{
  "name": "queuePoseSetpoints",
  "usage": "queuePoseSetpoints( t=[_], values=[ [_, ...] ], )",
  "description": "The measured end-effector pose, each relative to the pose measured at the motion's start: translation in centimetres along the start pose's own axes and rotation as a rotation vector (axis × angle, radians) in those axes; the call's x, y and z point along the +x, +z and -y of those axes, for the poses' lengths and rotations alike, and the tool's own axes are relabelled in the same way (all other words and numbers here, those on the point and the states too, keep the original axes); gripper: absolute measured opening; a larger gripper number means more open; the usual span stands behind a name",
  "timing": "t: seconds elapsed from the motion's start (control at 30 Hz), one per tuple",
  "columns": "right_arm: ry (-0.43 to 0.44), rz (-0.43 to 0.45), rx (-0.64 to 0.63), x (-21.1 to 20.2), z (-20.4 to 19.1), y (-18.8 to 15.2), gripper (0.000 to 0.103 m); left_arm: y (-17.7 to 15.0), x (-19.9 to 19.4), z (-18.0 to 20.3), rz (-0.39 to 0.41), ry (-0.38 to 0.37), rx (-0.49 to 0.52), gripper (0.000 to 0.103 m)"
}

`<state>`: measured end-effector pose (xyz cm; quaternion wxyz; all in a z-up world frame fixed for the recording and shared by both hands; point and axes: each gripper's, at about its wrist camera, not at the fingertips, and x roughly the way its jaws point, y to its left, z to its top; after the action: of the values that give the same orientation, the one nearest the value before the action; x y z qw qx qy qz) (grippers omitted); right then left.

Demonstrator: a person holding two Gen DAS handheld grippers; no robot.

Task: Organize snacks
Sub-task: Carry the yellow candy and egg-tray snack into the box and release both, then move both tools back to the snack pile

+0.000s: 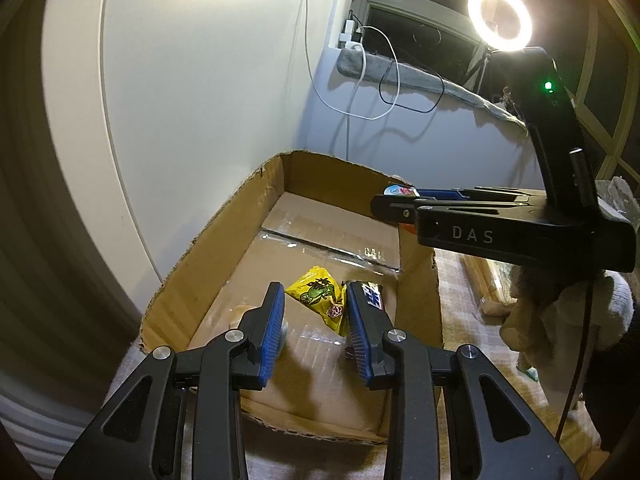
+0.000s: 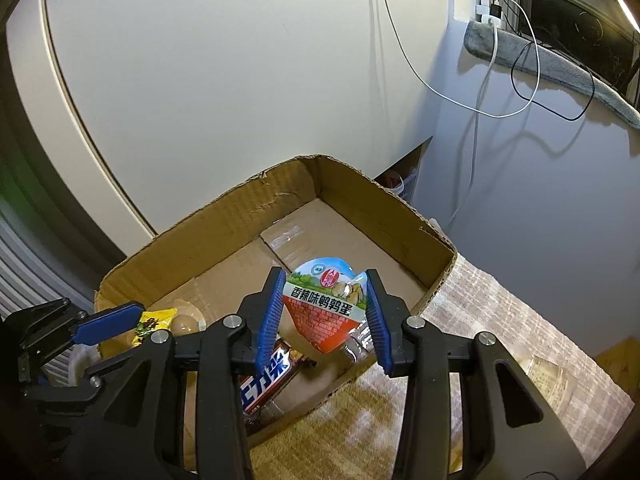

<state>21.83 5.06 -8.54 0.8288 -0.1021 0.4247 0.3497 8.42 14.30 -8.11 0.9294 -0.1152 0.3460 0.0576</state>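
Cardboard box (image 2: 360,196) served as collection pt. R gripper (image 2: 322,300) clamped egg-snack pouch (image 2: 326,304) above box for drop-in. L gripper (image 1: 316,332) hung narrow, empty, over yellow packet (image 1: 316,294) & choc bar (image 1: 370,294) inside.

Snacks in the box by the wall

The cardboard box (image 2: 360,208) stands against the wall (image 2: 240,80). Inside it, the lemon candy packet (image 1: 320,294) lies left of the chocolate bar (image 1: 370,294); the egg pouch (image 2: 326,304) hangs above the box.
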Motion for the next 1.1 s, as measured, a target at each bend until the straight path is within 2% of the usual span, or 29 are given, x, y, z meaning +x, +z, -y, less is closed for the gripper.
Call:
queuePoseSetpoints(
  t=[0.13,0.2,0.27,0.33,0.43,0.53,1.1],
  values=[
    [-0.005,-0.003,-0.003,0.3,0.0,0.2,0.042,0.1,-0.1,0.1,0.003,0.005,0.003,0.032],
    [-0.012,-0.002,-0.004,0.3,0.1,0.2,0.046,0.0,-0.2,0.1,0.002,0.010,0.004,0.040],
    [-0.021,0.010,-0.001,0.1,0.2,0.2,0.063,0.0,-0.3,0.0,0.006,0.011,0.001,0.044],
    [-0.030,0.027,0.002,-0.2,0.3,0.2,0.070,0.0,-0.3,0.0,0.008,0.009,0.002,0.050],
    [-0.032,0.032,0.010,-0.5,0.5,0.3,0.071,0.0,-0.5,0.1,0.014,0.011,0.008,0.061],
    [-0.026,0.043,0.012,-1.1,0.5,0.3,0.091,0.0,-0.7,0.3,0.020,0.011,0.013,0.061],
    [-0.072,0.096,0.013,-6.2,0.6,-1.1,0.091,-0.3,-2.7,2.4,0.053,0.001,0.051,0.061]
  ],
)
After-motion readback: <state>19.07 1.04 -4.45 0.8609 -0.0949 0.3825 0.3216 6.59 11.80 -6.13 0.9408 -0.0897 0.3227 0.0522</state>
